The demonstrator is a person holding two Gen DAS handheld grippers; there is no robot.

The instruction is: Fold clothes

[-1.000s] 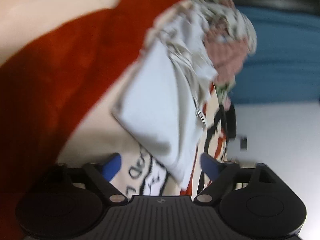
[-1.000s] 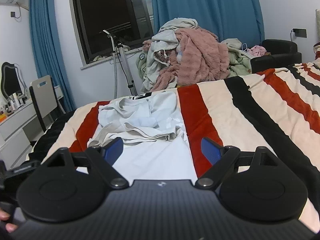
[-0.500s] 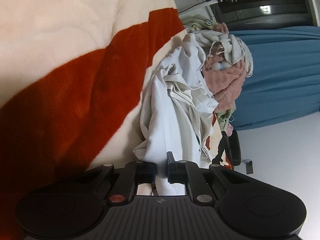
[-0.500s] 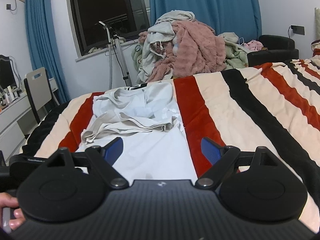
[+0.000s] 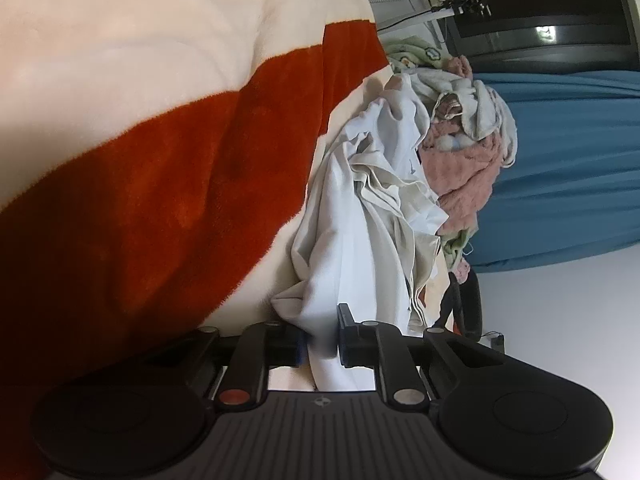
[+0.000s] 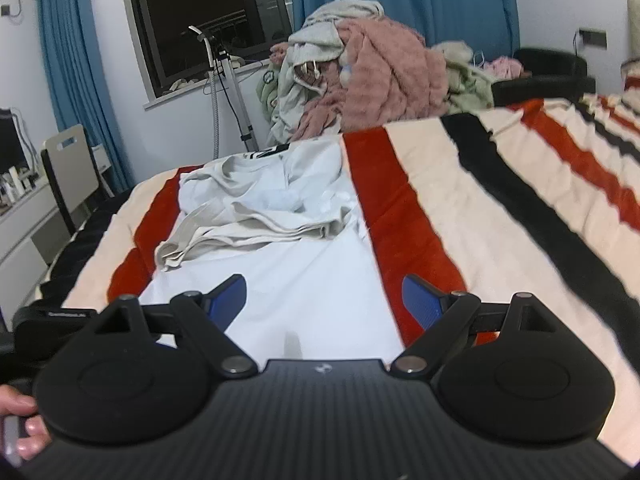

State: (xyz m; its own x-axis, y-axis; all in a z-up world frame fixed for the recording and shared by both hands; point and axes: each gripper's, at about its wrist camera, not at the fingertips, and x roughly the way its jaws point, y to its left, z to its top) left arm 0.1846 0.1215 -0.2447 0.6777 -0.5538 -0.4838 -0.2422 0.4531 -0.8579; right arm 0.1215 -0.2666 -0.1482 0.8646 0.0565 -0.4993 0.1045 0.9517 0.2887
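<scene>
A white garment (image 6: 280, 280) lies along the striped blanket (image 6: 500, 208), its near part spread flat and its far end bunched together with a beige garment (image 6: 224, 232). In the rolled left wrist view my left gripper (image 5: 320, 344) is shut on the near edge of the white garment (image 5: 348, 240), cloth pinched between the pads. My right gripper (image 6: 324, 296) hovers open just above the flat near part of the white garment, nothing between its blue pads (image 6: 420, 304).
A heap of pink, grey and green laundry (image 6: 372, 68) sits past the bed's far end. A black armchair (image 6: 548, 72) stands at the right, a chair (image 6: 72, 168) and desk at the left. A hand (image 6: 24, 428) shows at the lower left.
My left gripper closed on the white garment's edge and still holds it. The right gripper moved forward and lower over the white cloth, staying open.
</scene>
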